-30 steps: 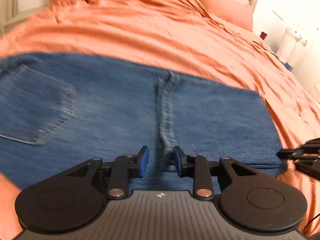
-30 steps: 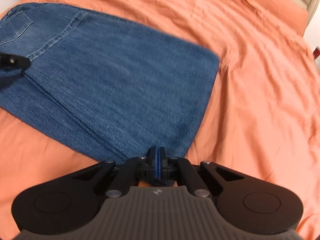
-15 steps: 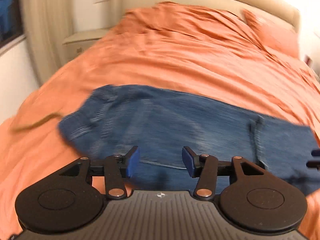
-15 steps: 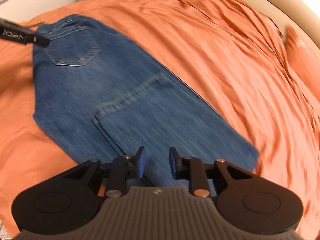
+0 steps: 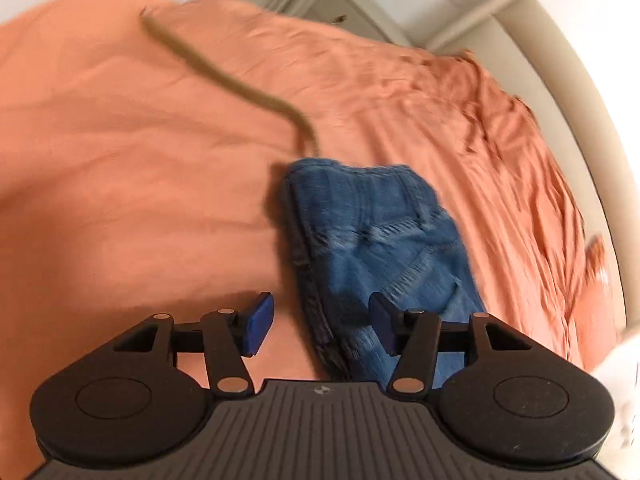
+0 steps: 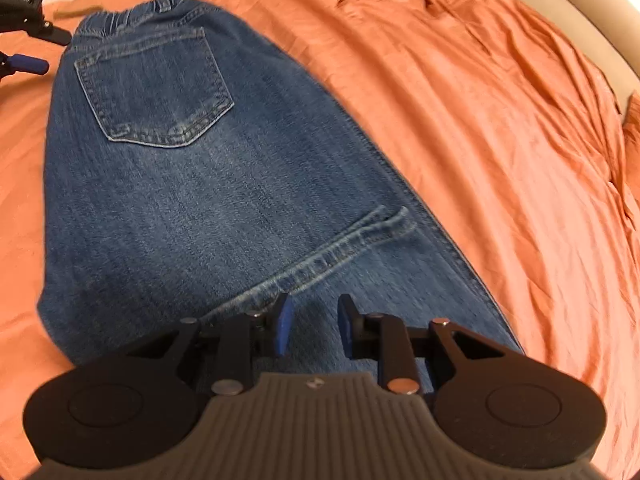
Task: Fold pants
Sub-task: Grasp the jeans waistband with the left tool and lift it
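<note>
Blue jeans [image 6: 208, 184] lie folded flat on the orange bed sheet [image 6: 500, 120], back pocket up, waistband at the far left. In the left wrist view the waistband end [image 5: 372, 248] lies just ahead. My left gripper [image 5: 320, 326] is open and empty, its jaws on either side of the waistband's edge; it also shows in the right wrist view [image 6: 24, 44] beside the waistband. My right gripper [image 6: 314, 328] is open and empty, low over the folded leg end near the hem seam.
A tan cord or strap [image 5: 224, 72] runs across the sheet from the waistband. A beige headboard [image 5: 560, 92] curves along the bed's far side, with a pale nightstand [image 5: 352, 12] behind. Rumpled sheet lies to the right of the jeans.
My left gripper has swung left from the jeans' middle to the waistband end and opened wider. My right gripper has opened, let go of the jeans, and moved over the folded leg.
</note>
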Demonstrator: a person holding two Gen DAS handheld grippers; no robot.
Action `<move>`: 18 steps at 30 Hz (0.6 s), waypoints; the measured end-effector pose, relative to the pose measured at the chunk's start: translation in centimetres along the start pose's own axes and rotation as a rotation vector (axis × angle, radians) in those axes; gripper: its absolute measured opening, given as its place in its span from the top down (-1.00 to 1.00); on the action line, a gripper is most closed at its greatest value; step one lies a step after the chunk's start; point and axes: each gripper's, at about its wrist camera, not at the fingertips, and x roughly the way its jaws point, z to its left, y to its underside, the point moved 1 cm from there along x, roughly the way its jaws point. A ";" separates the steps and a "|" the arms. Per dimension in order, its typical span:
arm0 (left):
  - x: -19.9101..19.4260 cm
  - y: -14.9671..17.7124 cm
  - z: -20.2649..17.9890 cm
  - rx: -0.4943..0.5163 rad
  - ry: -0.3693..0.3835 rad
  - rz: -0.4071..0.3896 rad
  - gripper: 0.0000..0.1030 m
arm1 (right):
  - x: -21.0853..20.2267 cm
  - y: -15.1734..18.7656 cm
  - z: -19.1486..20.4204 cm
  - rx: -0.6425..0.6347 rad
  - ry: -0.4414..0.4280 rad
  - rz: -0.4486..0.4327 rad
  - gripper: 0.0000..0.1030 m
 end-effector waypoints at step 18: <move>3.4 -0.4 -1.5 -0.027 0.013 -0.136 0.65 | 3.4 -1.4 0.0 0.040 -0.094 0.057 0.63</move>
